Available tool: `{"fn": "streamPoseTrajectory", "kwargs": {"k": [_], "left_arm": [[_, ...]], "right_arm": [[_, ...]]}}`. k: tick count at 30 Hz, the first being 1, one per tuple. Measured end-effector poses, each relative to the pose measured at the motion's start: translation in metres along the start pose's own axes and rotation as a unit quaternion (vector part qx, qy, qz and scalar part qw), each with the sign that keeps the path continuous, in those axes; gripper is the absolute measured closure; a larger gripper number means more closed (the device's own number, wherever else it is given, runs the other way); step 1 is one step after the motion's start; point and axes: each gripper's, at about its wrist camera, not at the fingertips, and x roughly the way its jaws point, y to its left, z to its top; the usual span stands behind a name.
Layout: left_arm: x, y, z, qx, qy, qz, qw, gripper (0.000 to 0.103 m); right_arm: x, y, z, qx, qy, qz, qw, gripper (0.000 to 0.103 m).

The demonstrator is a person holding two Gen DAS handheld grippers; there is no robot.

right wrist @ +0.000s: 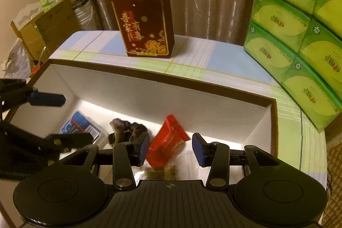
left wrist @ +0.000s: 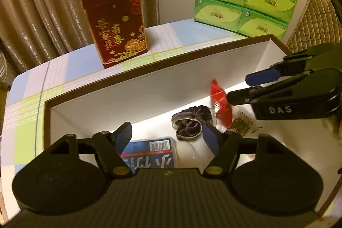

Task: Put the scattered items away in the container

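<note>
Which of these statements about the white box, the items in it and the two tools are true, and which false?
1. The red packet lies inside the white box. True.
2. The left tool grips the dark scrunchie. False: it is open and holds nothing.
3. The blue pack lies inside the box. True.
4. The green tissue packs are inside the box. False: they stand on the table outside it.
5. The right tool is shut. False: it is open.

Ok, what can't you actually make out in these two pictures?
- Blue packet, left wrist view: near end hidden behind the left gripper.
- Small clear bag, right wrist view: mostly hidden by the right gripper; label cut short.
- Red packet: blurred, print unreadable.
- Tall red box: contents poke out, too small to identify.
</note>
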Motion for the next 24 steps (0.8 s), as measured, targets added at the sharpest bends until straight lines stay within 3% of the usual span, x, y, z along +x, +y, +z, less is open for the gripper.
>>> {"fn": "streamPoseTrajectory", "kwargs": {"k": [2, 6, 8, 11, 14, 19, 24], "left_arm": [[-0.008, 0.001, -0.001, -0.004, -0.004, 0.004, 1.0, 0.027], [-0.027, 0.002, -0.006, -0.012, -0.016, 0.007, 0.9998, 0.021], [-0.037, 0.0, -0.008, -0.014, -0.022, 0.012, 0.9996, 0.018], [-0.054, -0.002, -0.013, -0.022, -0.032, 0.015, 0.9991, 0.016], [-0.071, -0.004, -0.02, -0.03, -0.045, 0.026, 0.9982, 0.008], [-0.098, -0.006, -0.034, -0.041, -0.061, 0.038, 0.9966, 0.006], [-0.127, -0.013, -0.053, -0.049, -0.076, 0.051, 0.9946, 0.006]], "right_arm": [[-0.008, 0.001, -0.005, -0.001, -0.003, 0.004, 1.0, 0.046], [-0.03, 0.007, -0.017, -0.007, -0.013, 0.009, 1.0, 0.034], [-0.043, 0.012, -0.023, -0.006, -0.024, 0.01, 1.0, 0.017], [-0.062, 0.021, -0.033, -0.006, -0.041, 0.011, 0.999, 0.004], [-0.08, 0.028, -0.043, -0.001, -0.056, 0.011, 0.998, 0.002], [-0.102, 0.034, -0.062, 0.028, -0.064, 0.017, 0.997, 0.002], [-0.117, 0.045, -0.085, 0.045, -0.066, -0.01, 0.997, 0.002]]}}
